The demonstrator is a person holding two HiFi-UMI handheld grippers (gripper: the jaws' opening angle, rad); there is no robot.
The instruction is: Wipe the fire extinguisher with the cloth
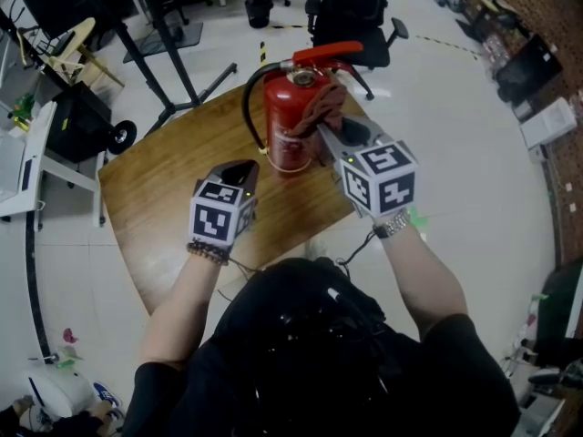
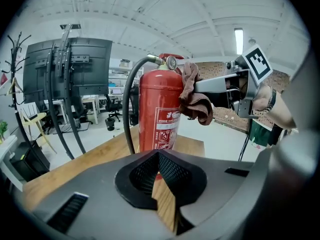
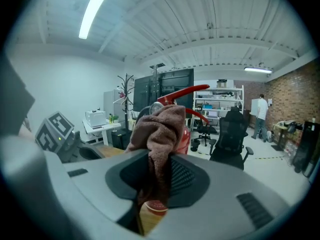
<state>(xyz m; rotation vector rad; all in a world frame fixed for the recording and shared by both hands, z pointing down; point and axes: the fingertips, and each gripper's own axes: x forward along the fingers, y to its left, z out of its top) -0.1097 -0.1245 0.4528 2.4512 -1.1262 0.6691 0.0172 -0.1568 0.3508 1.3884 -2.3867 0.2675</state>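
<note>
right gripper (image 1: pixel 326 133) jaws clamp cloth (image 3: pixel 160 129), partly hiding extinguisher (image 1: pixel 287 130); left gripper (image 2: pixel 159 159) jaws together.

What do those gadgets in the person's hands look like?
The left tool and right tool are grey with black textured pads, each carrying a white cube printed with black square markers. Thin dark cables trail from them. The person wears black short sleeves, a beaded bracelet on the left wrist and a metal wristband on the right.
</note>
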